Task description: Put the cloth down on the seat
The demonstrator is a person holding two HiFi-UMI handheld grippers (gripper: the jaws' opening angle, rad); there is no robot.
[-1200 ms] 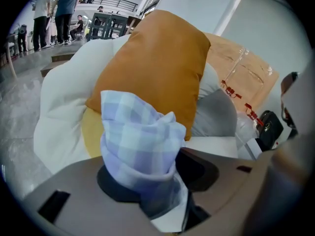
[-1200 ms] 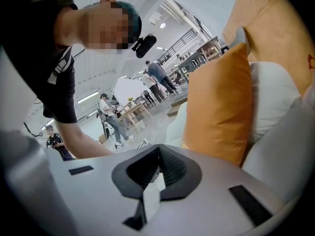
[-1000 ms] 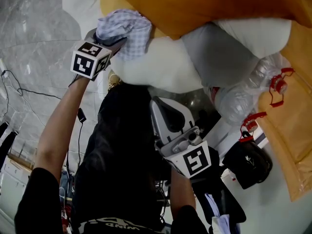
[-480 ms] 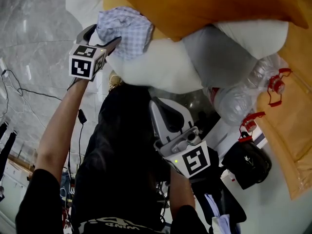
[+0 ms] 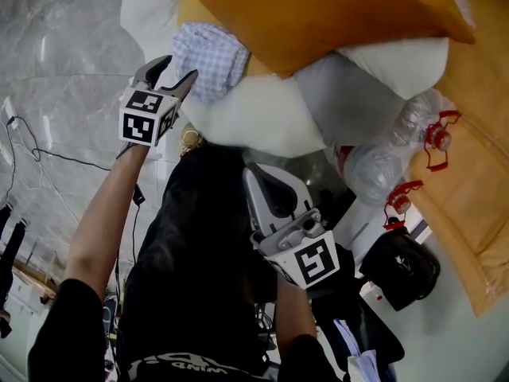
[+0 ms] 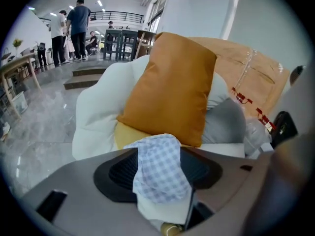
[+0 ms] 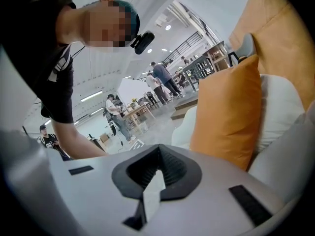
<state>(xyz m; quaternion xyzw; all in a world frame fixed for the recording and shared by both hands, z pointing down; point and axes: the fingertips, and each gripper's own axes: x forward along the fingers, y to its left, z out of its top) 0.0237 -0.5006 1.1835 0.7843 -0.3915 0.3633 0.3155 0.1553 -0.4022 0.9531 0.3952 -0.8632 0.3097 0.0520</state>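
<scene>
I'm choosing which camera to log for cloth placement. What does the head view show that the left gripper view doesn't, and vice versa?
Only the head view: the person's left forearm, black shirt and a cable trailing on the marble floor. Only the left gripper view: people standing, dark tables and low steps far behind the seat. Both: the checked cloth resting on the white seat, next to the orange cushion.
</scene>
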